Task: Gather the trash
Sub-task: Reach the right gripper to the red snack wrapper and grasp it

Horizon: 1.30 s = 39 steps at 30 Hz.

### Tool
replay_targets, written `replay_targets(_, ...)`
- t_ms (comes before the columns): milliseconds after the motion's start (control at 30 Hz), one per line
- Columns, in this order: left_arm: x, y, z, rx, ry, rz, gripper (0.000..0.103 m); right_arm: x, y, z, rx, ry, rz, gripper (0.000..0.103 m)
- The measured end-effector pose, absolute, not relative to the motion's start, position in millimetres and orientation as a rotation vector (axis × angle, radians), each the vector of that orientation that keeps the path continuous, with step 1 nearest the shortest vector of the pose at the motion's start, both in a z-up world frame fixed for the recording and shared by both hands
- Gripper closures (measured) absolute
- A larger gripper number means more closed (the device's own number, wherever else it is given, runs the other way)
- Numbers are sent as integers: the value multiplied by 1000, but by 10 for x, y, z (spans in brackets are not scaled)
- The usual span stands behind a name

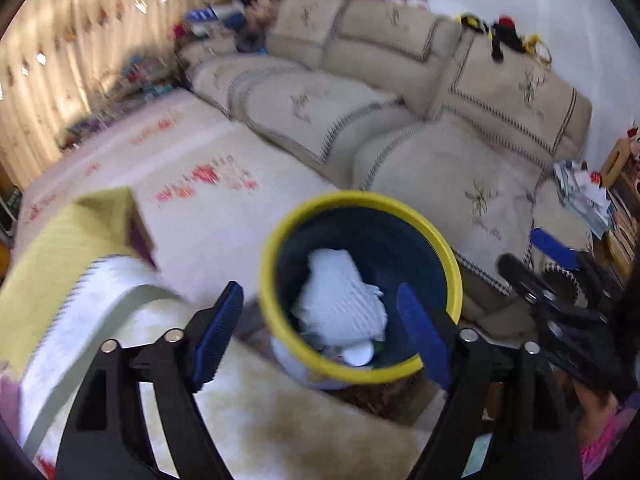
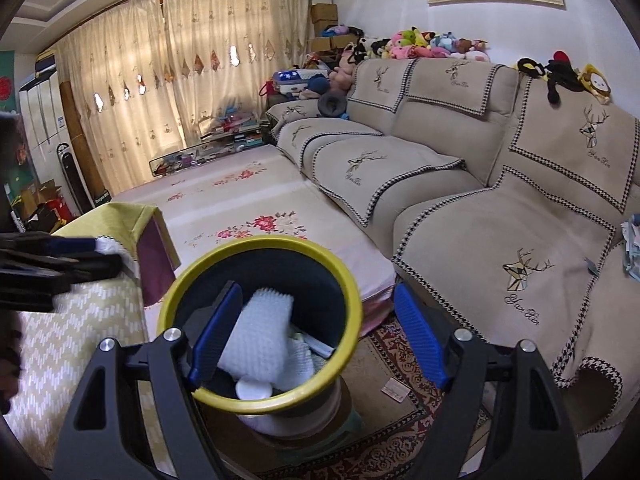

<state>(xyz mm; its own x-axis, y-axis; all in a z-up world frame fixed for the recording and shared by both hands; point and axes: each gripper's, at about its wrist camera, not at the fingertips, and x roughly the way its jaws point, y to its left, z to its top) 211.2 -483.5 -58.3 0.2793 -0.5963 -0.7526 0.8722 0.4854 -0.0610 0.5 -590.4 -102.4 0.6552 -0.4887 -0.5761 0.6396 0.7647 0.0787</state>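
- Bin: on the floor, between table and sofa; holds a foam sheet above smaller scraps.
- Table: left of the bin.
- Sofa: right of and behind the bin.
- Rug: under the bin, before the sofa.
- Soft toys: along the sofa's back top.
- Curtains: far wall, behind all.
- Left gripper and right gripper: above the bin's mouth.
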Motion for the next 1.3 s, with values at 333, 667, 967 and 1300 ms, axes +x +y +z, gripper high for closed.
replay_targets(333,2187,-2269,-127,179,574,-662,5,541,-5208,-939,227,590,-456,28)
replay_targets(667,2472,20,-504,-29,562,-211,5,1552,-3569,-859,82,688,55,28)
replay_targets(967,2673,574,-814,-124,573,-124,5,2188,-2323,-1122,-122,848,392,19)
replay_targets(1300,2626,528,-835,-119,582,-147,5,2344,-2076,-1425,-220,952,401,43)
